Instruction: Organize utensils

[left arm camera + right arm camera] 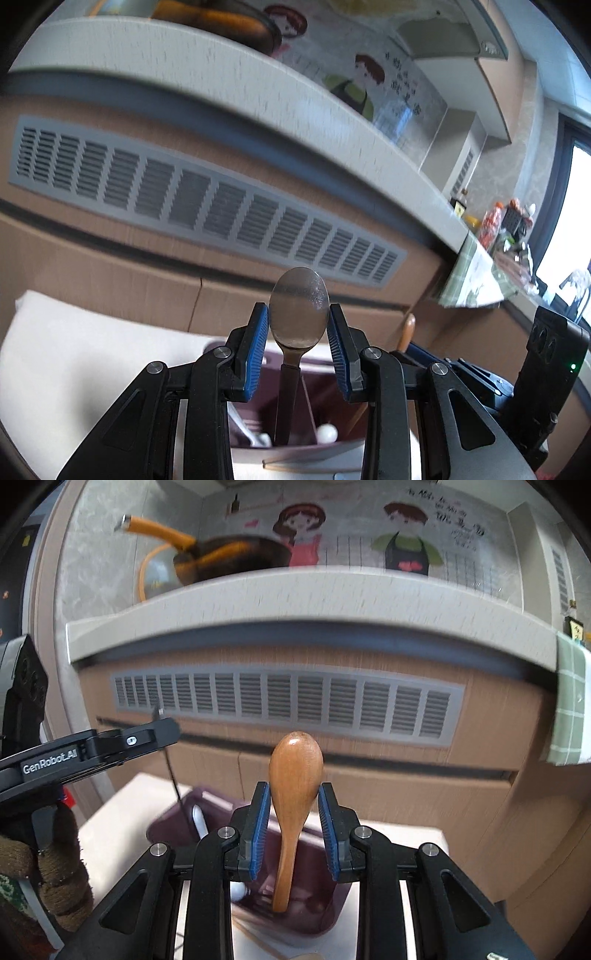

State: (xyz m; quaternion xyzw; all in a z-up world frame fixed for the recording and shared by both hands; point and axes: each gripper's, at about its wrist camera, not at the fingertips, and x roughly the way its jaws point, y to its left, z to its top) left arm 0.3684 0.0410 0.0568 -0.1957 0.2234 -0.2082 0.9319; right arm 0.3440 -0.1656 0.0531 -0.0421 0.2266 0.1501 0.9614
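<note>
My left gripper (298, 325) is clamped on a metal spoon (298, 310), bowl up; my right gripper (291, 805) is clamped on a wooden spoon (293, 775). Both spoons hang over the purple holder (332, 915) on a white surface (122, 812).

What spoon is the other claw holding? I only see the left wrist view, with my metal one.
Observer: The right claw grips a wooden spoon, bowl end up.
Operator: Where does its handle go?
Observer: Down into the purple utensil bin below it.
Operator: Anything on the counter up there?
Observer: A dark pan with an orange handle, much clearer from the right wrist view.
Operator: Can you see who's holding my claw?
Observer: Only a brown knitted glove beneath the left claw.
</note>
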